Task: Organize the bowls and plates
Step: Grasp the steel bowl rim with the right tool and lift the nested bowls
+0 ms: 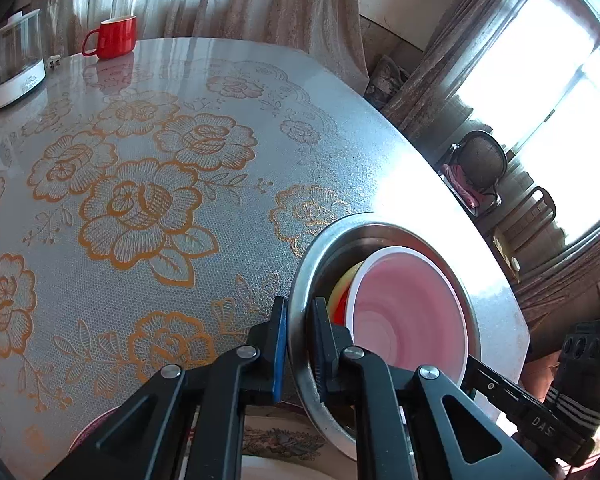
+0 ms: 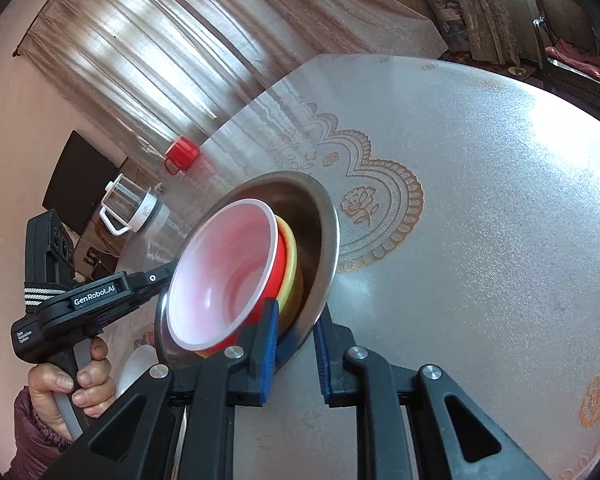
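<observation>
Both grippers carry one nested stack of bowls above the table's near edge.

At the far left corner of the table stand a glass kettle and a red mug — well apart from the work. The left gripper is clenched on the rim of the steel bowl; the right gripper pinches the opposite rim. Inside sit a yellow bowl and a red bowl. The stack is tipped, its mouth facing the right-hand side, its axis near level. My judgement — level both grips together before lowering, or the inner bowls may slide out.
</observation>
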`<act>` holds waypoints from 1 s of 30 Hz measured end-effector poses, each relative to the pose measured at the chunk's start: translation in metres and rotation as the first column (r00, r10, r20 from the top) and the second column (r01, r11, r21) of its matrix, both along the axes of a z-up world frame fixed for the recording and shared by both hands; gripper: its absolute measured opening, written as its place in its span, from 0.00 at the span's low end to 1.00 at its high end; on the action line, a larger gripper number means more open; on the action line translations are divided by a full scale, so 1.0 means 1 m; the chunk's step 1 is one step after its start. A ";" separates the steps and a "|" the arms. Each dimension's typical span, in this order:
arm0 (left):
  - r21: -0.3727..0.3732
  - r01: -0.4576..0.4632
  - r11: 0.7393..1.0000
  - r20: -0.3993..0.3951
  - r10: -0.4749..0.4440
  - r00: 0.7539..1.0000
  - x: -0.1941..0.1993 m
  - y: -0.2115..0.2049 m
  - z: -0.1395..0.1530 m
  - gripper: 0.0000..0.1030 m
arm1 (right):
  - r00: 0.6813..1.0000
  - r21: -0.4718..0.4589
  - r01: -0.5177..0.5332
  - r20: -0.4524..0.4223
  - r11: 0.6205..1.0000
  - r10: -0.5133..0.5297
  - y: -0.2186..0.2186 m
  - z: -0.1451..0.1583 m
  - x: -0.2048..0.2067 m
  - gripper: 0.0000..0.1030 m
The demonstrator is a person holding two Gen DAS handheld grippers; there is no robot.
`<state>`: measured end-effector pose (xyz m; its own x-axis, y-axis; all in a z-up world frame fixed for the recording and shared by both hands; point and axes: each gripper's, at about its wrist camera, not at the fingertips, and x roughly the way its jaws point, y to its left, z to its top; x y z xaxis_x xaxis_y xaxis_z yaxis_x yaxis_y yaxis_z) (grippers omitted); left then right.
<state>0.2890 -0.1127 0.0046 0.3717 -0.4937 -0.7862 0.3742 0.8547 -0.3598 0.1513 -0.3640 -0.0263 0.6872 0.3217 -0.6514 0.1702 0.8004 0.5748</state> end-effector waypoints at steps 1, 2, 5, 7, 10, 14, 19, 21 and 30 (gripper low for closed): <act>-0.013 -0.002 1.000 -0.009 0.002 1.000 -0.001 0.002 0.001 0.09 | 1.000 0.004 0.005 -0.003 1.000 -0.005 -0.001 -0.001 -0.001 0.15; -0.017 -0.002 1.000 -0.006 0.001 1.000 -0.004 0.002 0.002 0.09 | 1.000 0.004 0.011 -0.004 1.000 -0.011 -0.003 -0.001 -0.002 0.15; -0.003 0.004 1.000 0.034 -0.004 0.999 -0.014 0.001 0.010 0.09 | 1.000 0.013 0.019 0.000 1.000 -0.019 -0.005 0.001 -0.007 0.15; -0.011 0.005 1.000 0.044 -0.005 0.999 -0.017 0.001 0.014 0.09 | 1.000 0.007 0.026 0.008 1.000 -0.026 -0.006 0.004 -0.010 0.15; -0.028 0.008 1.000 0.053 -0.006 0.999 -0.022 0.001 0.021 0.09 | 0.999 0.000 0.036 0.010 0.999 -0.036 -0.006 0.008 -0.013 0.15; -0.052 0.009 0.999 0.080 -0.005 0.997 -0.033 0.007 0.033 0.09 | 0.999 -0.006 0.038 0.027 0.999 -0.038 -0.005 0.017 -0.018 0.15; -0.056 -0.003 0.998 0.133 0.010 0.991 -0.054 0.020 0.048 0.10 | 0.999 -0.007 0.019 0.047 1.000 -0.019 0.001 0.027 -0.024 0.15; -0.050 -0.011 0.999 0.157 0.018 0.987 -0.063 0.028 0.052 0.11 | 0.998 -0.010 0.005 0.056 1.000 -0.004 0.005 0.032 -0.025 0.15; -0.105 -0.098 0.990 0.182 0.116 0.976 -0.092 0.084 0.060 0.11 | 0.991 -0.016 -0.103 0.084 0.995 0.104 0.042 0.049 -0.028 0.15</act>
<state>0.1965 -0.0287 0.0649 0.5626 -0.5116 -0.6495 0.3505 0.8591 -0.3730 0.1231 -0.3215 0.0226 0.7031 0.3871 -0.5965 0.0371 0.8177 0.5744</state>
